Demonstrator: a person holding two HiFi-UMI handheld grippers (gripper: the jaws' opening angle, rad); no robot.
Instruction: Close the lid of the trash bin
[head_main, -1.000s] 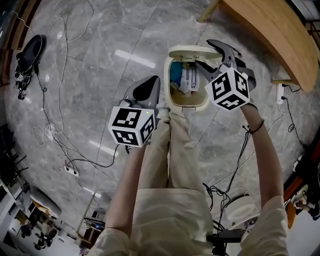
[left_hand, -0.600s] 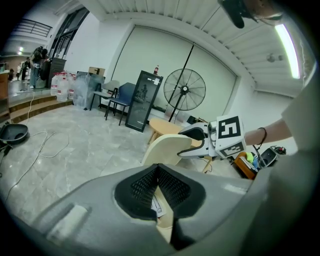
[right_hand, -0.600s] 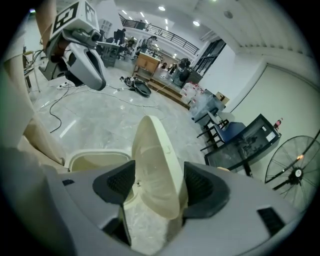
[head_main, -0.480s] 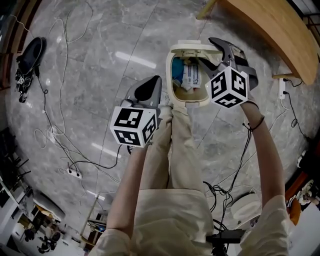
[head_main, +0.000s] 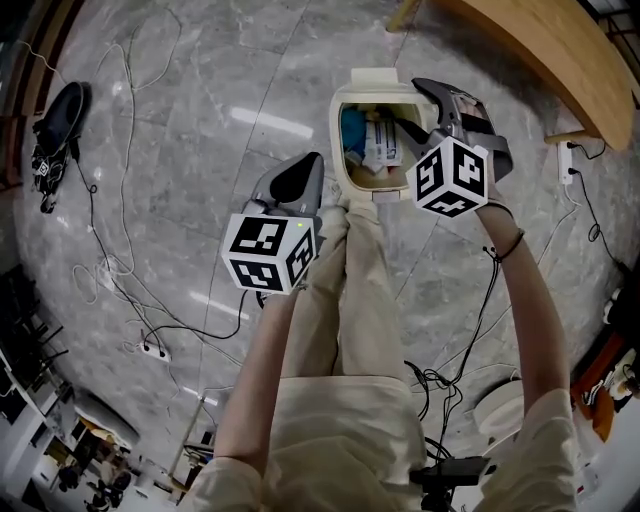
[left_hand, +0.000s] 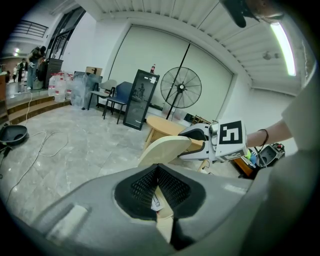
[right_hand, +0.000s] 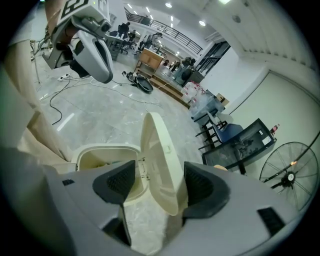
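The trash bin (head_main: 337, 150) sits upper centre of the head view, its lid (right_hand: 159, 150) upright and not yet down. Over the last second the right claw (right_hand: 159, 186) has crept in (only slightly), so its spread jaws now straddle the lid's edge without pinching it. A push should tip it shut. The left claw (left_hand: 158, 187), clenched and empty, hangs centre left.

No readable text anywhere. The marker cubes (head_main: 268, 252) (head_main: 450, 177) show only black-and-white square patterns; print on the packets (head_main: 380, 148) in the trash bin (head_main: 336, 130) is too blurred.
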